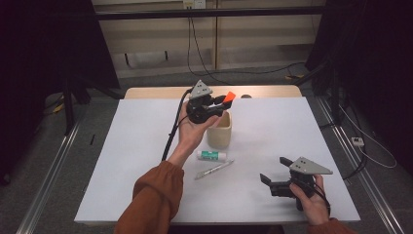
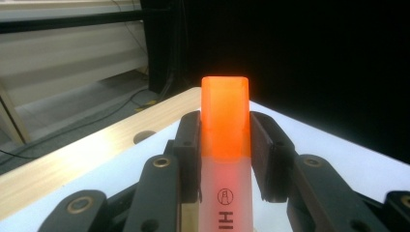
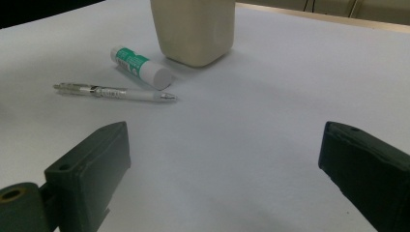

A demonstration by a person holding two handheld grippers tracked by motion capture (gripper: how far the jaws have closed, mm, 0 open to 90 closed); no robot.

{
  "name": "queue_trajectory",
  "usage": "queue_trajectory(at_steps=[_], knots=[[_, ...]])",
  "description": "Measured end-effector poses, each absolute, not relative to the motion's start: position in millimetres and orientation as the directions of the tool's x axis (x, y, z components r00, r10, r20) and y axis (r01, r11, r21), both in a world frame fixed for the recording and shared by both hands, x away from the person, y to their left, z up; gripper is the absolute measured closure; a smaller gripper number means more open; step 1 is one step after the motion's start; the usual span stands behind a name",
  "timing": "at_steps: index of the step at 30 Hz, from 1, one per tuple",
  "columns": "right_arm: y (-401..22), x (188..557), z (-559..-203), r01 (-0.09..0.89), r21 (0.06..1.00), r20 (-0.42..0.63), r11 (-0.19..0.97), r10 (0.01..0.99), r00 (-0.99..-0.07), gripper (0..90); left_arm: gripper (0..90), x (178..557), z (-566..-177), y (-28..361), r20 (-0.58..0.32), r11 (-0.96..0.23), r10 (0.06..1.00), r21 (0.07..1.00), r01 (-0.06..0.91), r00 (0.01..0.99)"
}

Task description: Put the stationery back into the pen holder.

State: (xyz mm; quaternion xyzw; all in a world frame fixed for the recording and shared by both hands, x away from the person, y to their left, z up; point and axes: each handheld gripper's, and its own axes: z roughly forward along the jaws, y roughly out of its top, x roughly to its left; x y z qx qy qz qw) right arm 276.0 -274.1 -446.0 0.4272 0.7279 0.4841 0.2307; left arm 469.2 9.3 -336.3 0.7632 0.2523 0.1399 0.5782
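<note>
Left gripper (image 1: 220,103) is held raised over the cup (image 1: 219,130), jaws pinched on a highlighter (image 2: 225,159). In the left gripper view the pads are seen pressing both sides of the barrel just below the orange cap, cap end pointing away from the hand. In the high view the cap sticks out past the cup's far rim, so the marker is carried roughly level, not yet aimed into the cup.

Right gripper (image 1: 271,181) is parked near the table edge, well right of the cup, jaws spread wide with nothing between them.

Glue stick (image 1: 211,155) and pen (image 1: 214,169) are lying on the table just in front of the cup, clear of it.

Step judged to be: highlighter to be dropped into the cup. To be done well:
- wrist should be tilted so one end points down before lowering
- lower end should be centred over the opening, not over the rim
- release should be held off until the end is well inside; cup looks light and could be tipped by a rim hit
- right gripper could be brought beside the cup to steady it if needed
</note>
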Motion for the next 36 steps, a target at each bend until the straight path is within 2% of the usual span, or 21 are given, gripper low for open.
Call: queue_trajectory(at_steps=[12, 17, 29, 36], knots=[[-275.5, 274.7, -445.7, 0.400, 0.902, 0.080, 0.163, 0.847, -0.526, 4.2, 67.1, 485.7, -352.4, 5.8, -0.112, -0.208, 0.561, 0.940, 0.270, 0.820], [-274.6, 275.8, -446.2, 0.406, 0.900, 0.086, 0.160, 0.847, -0.524, 4.3, 67.0, 485.8, -357.2, 2.6, -0.080, -0.242, 0.565, 0.936, 0.257, 0.821], [-274.5, 275.6, -446.4, 0.403, 0.900, 0.081, 0.166, 0.844, -0.530, 4.3, 67.0, 489.3, -373.9, 14.0, -0.129, -0.262, 0.564, 0.909, 0.325, 0.816], [-274.5, 275.9, -446.2, 0.406, 0.900, 0.085, 0.160, 0.848, -0.523, 4.1, 66.8, 486.5, -375.4, 19.5, -0.116, -0.315, 0.563, 0.885, 0.343, 0.818]])
